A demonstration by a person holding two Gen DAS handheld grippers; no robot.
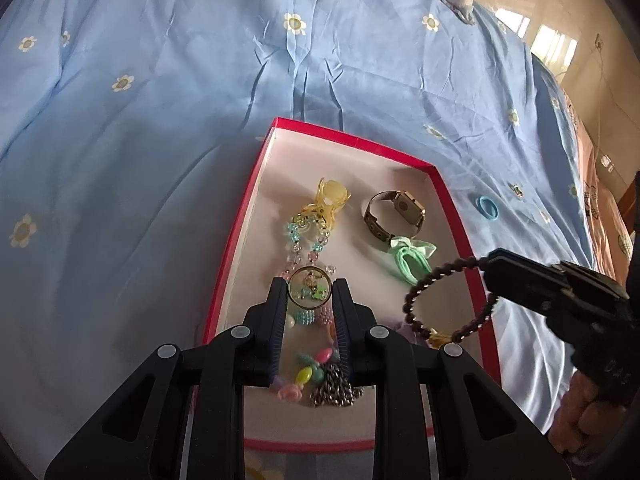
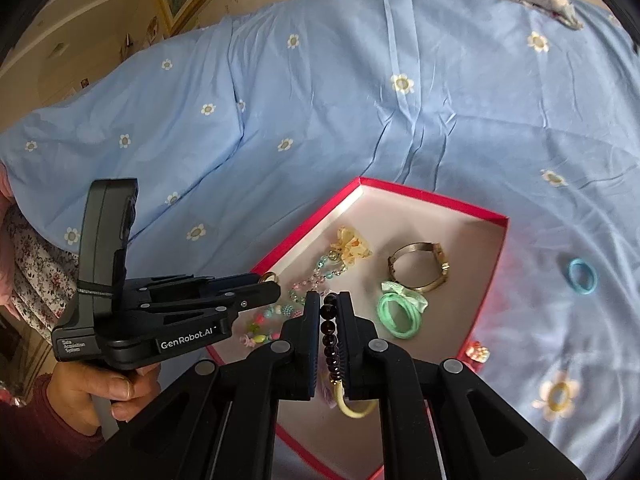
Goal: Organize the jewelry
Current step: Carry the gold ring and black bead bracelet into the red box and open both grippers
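Here, on a bed:
Bed: blue sheet [image 1: 160, 120] printed with small flowers, wrinkled.
Box: red, white inside [image 1: 360, 140], open, lying on the sheet.
Left gripper [image 1: 310, 292]: over the box, pinching a gold ring [image 1: 309, 286] edge to edge between its fingertips.
Right gripper [image 2: 329, 306]: over the box's near right part, pressed tight on a dark bead bracelet [image 1: 436, 280]; the bracelet's loop hangs free beyond the fingers, a yellow piece at its low end.
Watch [image 1: 394, 210]: gold, in the box toward the far right, lying on its side.
Hair tie [image 1: 408, 262]: green with a bow, in the box, just beside the watch on the near side.
Clip [image 1: 328, 200]: yellow, in the box, far middle.
Bead strings [image 1: 308, 240]: pastel, in the box, running from the clip toward the near end, under the left gripper.
Chain [image 1: 334, 386]: dark metal, in the box's near end, beside coloured beads.
Blue band [image 1: 488, 206]: on the sheet, outside the box, to its right.
Hand [image 2: 100, 392]: grips the left gripper's handle; dark red sleeve.
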